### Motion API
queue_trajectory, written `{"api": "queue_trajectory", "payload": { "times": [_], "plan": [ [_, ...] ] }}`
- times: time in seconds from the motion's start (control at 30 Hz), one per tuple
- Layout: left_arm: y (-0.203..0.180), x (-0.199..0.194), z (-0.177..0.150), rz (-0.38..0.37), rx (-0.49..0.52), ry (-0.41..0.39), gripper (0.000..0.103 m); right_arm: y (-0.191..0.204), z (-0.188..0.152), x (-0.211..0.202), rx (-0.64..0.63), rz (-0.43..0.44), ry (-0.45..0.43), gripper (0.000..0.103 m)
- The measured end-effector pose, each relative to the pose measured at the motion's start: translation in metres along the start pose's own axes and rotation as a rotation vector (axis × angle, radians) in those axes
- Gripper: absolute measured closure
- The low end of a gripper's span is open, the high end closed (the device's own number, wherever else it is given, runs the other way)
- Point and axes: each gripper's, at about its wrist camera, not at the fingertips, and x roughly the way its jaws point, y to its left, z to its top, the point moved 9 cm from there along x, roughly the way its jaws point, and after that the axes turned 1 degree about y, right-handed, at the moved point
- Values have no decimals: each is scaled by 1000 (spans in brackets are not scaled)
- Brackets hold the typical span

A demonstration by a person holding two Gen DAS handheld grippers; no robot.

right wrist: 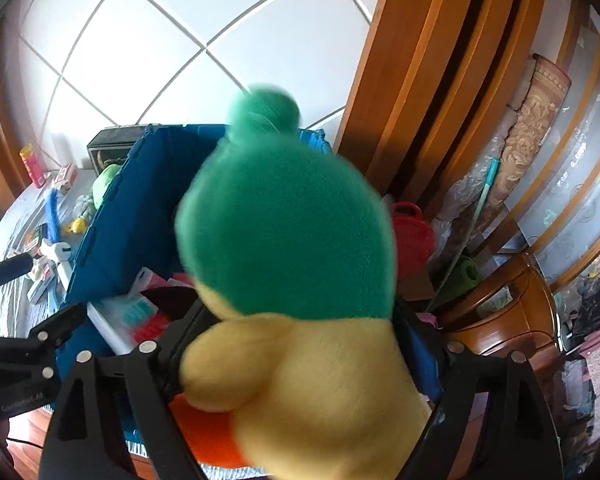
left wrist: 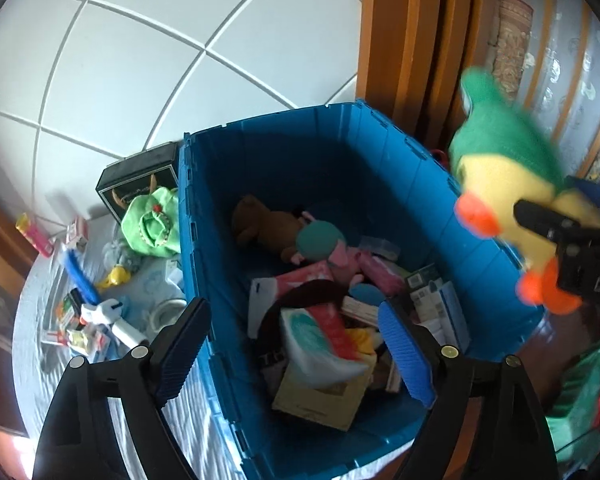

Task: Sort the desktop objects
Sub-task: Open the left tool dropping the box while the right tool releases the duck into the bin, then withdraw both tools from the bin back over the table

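White wall tiles (left wrist: 140, 40) fill the background, with a brown wooden door frame (left wrist: 412, 32) on the right. Writing is hard to read; the right gripper's black body shows only the letters "DA" in the left wrist view.

A big blue plastic bin (left wrist: 332, 152) stands on a pale blue cloth-covered table (left wrist: 32, 340). Inside the bin lie a brown plush toy (left wrist: 264, 224), a pink plush toy (left wrist: 340, 256), tissue packs (left wrist: 320, 340) and small boxes. The far end of the bin has bare floor.

Beside the bin on the table sit a green plush toy (left wrist: 152, 222), a black box (left wrist: 140, 180), a blue toothbrush (left wrist: 78, 272) and small packets.

The right gripper (right wrist: 300, 360) squeezes a green and yellow plush duck (right wrist: 288, 240) above the bin's right rim. The left gripper (left wrist: 296, 336) hangs over the bin's near end, fingers spread wide and holding nothing.
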Motion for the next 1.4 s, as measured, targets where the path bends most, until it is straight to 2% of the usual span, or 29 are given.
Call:
{"api": "queue_trajectory", "payload": {
  "times": [0.07,0.1,0.13,0.17,0.3,0.53,0.67,0.8,0.97,1.13,1.2,1.3,1.4],
  "plan": [
    [0,0,1,1,0,-3,14,-2,6,-5,11,4,-25,16],
    [0,-1,1,3,3,-4,14,-2,7,-8,15,8,-32,11],
    [-1,-2,1,4,6,-6,13,-2,9,-11,19,13,-38,1],
    [-1,-3,1,6,8,-9,12,-2,9,-14,18,8,-44,0],
    [-1,-8,0,20,14,-20,8,-6,10,-22,15,-13,-53,0],
    [9,-19,-8,33,-11,-9,8,-7,2,-29,-7,-32,-40,0],
    [25,-29,-17,54,-39,-8,8,0,-2,-34,-12,-12,-38,0],
    [56,-43,-36,81,-79,-20,8,21,-2,-41,-13,44,-56,0],
    [114,-55,-77,116,-139,-37,8,85,-11,-55,-32,183,-119,0],
    [203,-62,-147,194,-211,-56,8,170,-34,-75,-60,344,-226,0],
    [243,-61,-180,217,-255,-52,8,207,-47,-82,-67,383,-286,0],
    [310,-55,-229,265,-326,-44,8,256,-64,-80,-63,406,-322,0],
    [371,-46,-270,324,-355,-19,8,322,-82,-68,-62,432,-317,0]
  ]
}}
